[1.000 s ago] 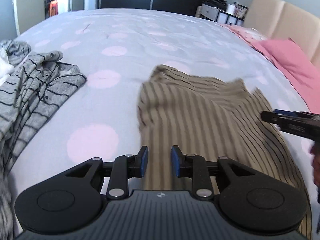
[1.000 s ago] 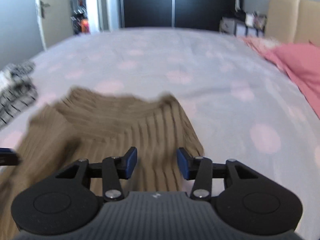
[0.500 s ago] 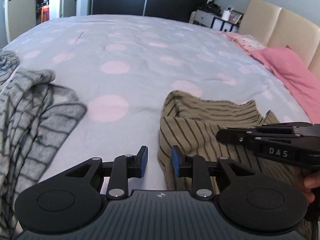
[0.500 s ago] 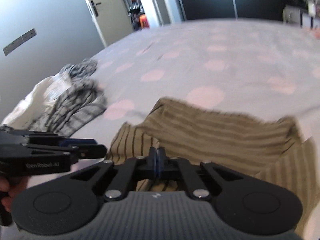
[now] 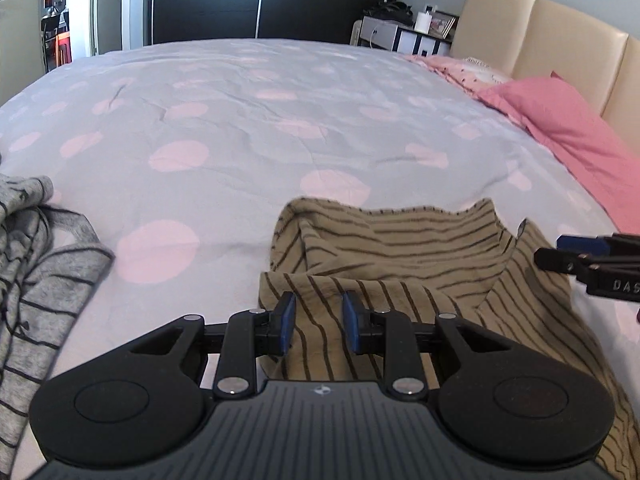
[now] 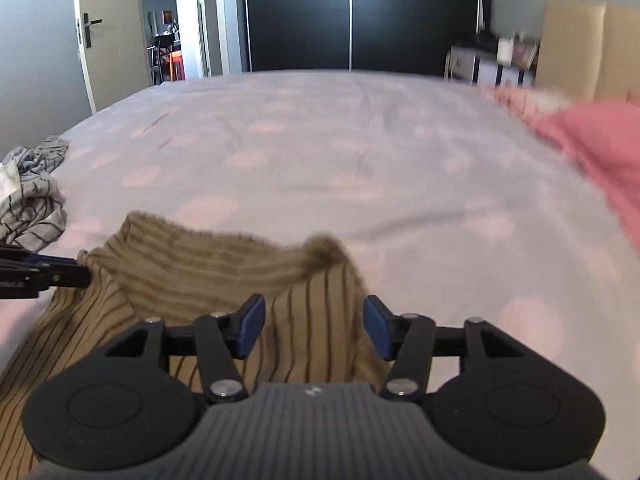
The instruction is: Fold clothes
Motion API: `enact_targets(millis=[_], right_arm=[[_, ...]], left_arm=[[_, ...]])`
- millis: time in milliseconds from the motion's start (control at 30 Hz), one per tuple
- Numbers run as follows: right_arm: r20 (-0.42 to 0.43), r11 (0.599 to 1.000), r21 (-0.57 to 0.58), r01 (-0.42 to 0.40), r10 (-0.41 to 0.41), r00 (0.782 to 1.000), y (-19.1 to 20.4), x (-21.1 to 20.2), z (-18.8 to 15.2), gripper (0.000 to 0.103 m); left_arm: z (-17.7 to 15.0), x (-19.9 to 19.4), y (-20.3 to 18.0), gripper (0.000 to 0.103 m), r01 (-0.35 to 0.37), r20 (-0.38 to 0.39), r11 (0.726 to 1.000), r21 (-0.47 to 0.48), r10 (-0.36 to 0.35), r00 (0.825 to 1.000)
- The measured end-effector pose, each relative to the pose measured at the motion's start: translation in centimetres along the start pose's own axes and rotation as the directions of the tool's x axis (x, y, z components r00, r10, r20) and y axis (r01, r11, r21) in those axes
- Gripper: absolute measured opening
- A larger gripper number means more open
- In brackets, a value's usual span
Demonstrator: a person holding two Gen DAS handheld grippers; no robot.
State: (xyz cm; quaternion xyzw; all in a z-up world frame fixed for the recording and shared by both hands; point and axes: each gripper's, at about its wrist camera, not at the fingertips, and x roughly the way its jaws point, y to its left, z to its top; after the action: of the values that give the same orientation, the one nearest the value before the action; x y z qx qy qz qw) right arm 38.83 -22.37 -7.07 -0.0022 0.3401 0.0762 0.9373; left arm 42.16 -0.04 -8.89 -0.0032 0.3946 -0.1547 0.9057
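Left wrist view: your left gripper stands narrowly parted and empty over the near edge of the tan striped garment, which lies folded on the dotted duvet. Only here do you see the right gripper from the side, at the garment's right corner.

Right wrist view: your right gripper's jaws have just been opening; they stand wide, cloth beneath them, unpinched. A grey striped heap lies far left.

Tan shirt with dark stripes, rumpled, partly folded over itself, lying flat just under and ahead of both tools.
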Motion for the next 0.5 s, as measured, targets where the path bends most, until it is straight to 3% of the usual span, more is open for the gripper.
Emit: enact_targets(millis=[67,100,233,300,400,467,500], right_arm=[[-0.012,0.999,0.004,0.047,-0.047,0.999,0.1,1.2,-0.6,0.015],[-0.015,0.998,0.019,0.053,-0.053,0.999,-0.1,1.4,-0.8,0.003],[-0.001,0.986,0.155,0.068,-0.069,0.998,-3.2,1.0,-1.5,0.003],[-0.020,0.970,0.218,0.109,-0.107,0.994,-5.1,1.2,-1.8,0.002],[-0.049,0.952,0.284,0.109,-0.099,0.994,-7.5,1.7,-2.6,0.001],[-0.024,0.953,0.292,0.083,-0.079,0.997,-7.9,1.1,-2.6,0.008],[0.007,0.953,0.294,0.071,-0.076,0.997,-7.8,0.3,-2.3,0.019]], left_arm=[[-0.3,0.5,-0.2,0.024,-0.010,-0.019,1.000,0.006,0.010,1.000],[-0.5,0.8,-0.2,0.024,-0.015,-0.029,1.000,0.006,0.015,0.999],[-0.8,1.2,0.0,0.024,-0.023,-0.049,1.000,0.007,0.023,0.999],[-0.8,1.5,-0.2,0.024,-0.037,-0.057,0.999,0.017,0.038,0.998],[-0.9,1.7,-0.4,0.024,-0.054,-0.058,0.998,0.030,0.055,0.997],[-0.9,1.6,-0.5,0.024,-0.059,-0.054,0.998,0.035,0.061,0.997],[-1.0,1.7,-0.6,0.024,-0.059,-0.053,0.998,0.035,0.061,0.997]])
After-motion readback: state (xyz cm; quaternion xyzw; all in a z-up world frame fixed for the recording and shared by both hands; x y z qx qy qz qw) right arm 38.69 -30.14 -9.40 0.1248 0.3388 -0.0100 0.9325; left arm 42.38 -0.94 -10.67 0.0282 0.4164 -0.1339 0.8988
